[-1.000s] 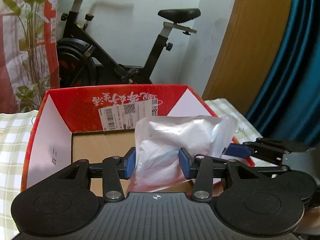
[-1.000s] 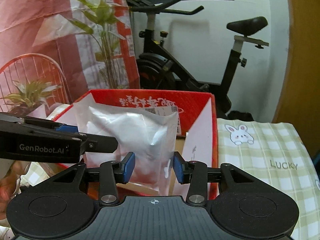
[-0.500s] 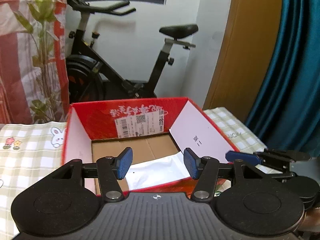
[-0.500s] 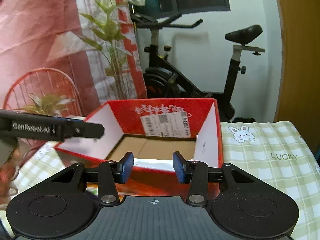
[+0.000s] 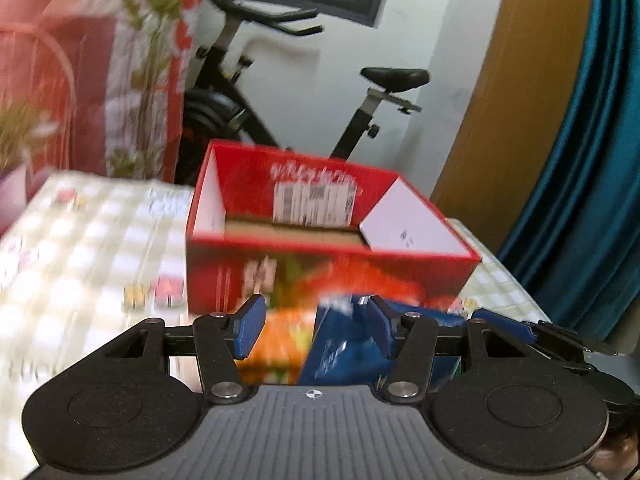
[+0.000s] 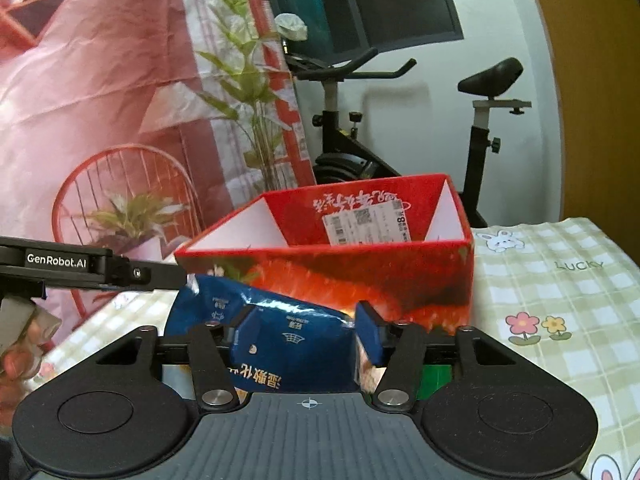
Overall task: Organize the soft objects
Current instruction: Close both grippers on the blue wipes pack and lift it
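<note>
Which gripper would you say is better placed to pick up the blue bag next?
Right, probably. The right gripper is open with the blue bag between its fingers, before the red box. The left gripper is open too, but the bag sits off-centre there.

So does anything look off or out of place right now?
Nothing spilled or damaged. The blue snack bag lies crumpled in front of the red box, not in it, between the open right gripper fingers. The left wrist view is motion-blurred.
</note>
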Tool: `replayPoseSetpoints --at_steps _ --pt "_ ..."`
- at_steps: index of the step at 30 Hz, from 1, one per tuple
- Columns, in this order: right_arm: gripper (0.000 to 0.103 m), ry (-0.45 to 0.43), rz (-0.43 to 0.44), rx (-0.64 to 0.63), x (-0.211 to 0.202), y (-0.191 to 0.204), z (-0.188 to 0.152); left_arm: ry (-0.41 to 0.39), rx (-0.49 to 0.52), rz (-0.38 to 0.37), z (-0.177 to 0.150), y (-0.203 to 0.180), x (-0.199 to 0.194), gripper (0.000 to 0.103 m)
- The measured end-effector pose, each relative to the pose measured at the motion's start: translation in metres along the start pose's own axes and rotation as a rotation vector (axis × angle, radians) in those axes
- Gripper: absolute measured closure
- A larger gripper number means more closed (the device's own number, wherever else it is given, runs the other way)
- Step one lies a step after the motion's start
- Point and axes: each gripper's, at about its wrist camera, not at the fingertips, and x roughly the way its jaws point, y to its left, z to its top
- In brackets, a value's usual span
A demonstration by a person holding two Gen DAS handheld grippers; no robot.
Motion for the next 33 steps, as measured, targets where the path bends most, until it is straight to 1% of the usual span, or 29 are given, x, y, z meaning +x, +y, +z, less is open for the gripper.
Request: replayPoseSetpoints --at_steps 3,5,7,9,12,14,15,17,18,21,24,30,33 --pt "0.048 -0.009 -0.003 -0.035 -0.001 0.005 -0.004 0.028 0.023 0.009 -0.014 0.001 0.004 0.052" --pt "0.047 -0.015 -0.005 -0.026 0.000 0.003 -0.004 0.041 0.025 0.007 -0.019 0.002 0.007 0.053" --pt "0.044 -0.012 -0.021 -0.006 0.001 0.000 -0.008 0.046 0.011 -0.013 -0.025 0.005 0.008 0.053" --pt "0.044 0.010 -0.024 0.006 0.004 -0.002 -0.012 0.058 0.006 -0.028 -0.030 0.007 0.012 0.053" --pt "0.044 0.067 -0.005 0.020 0.011 -0.004 -0.022 0.075 0.006 -0.032 -0.041 0.008 0.017 0.053" --pt "0.043 0.086 0.006 0.014 0.015 -0.002 -0.027 0.076 0.005 -0.032 -0.048 0.008 0.018 0.053" --pt "0.044 0.086 0.013 0.005 0.017 0.000 -0.029 0.075 0.006 -0.033 -0.048 0.009 0.019 0.054" --pt "0.046 0.089 0.032 -0.009 0.018 0.003 -0.030 0.070 0.014 -0.041 -0.050 0.008 0.020 0.059" --pt "0.046 0.089 0.037 -0.016 0.019 0.004 -0.031 0.070 0.018 -0.041 -0.051 0.006 0.019 0.060" --pt "0.048 0.087 0.034 -0.043 0.018 0.008 -0.033 0.068 0.028 -0.041 -0.053 0.005 0.020 0.060" --pt "0.050 0.094 0.039 -0.042 0.018 0.007 -0.031 0.070 0.026 -0.042 -0.055 0.006 0.021 0.060" --pt "0.049 0.155 0.024 -0.010 0.019 0.004 -0.030 0.069 0.030 -0.033 -0.056 0.004 0.020 0.060" --pt "0.050 0.164 0.037 0.012 0.019 0.001 -0.032 0.071 0.031 -0.030 -0.055 0.004 0.020 0.060"
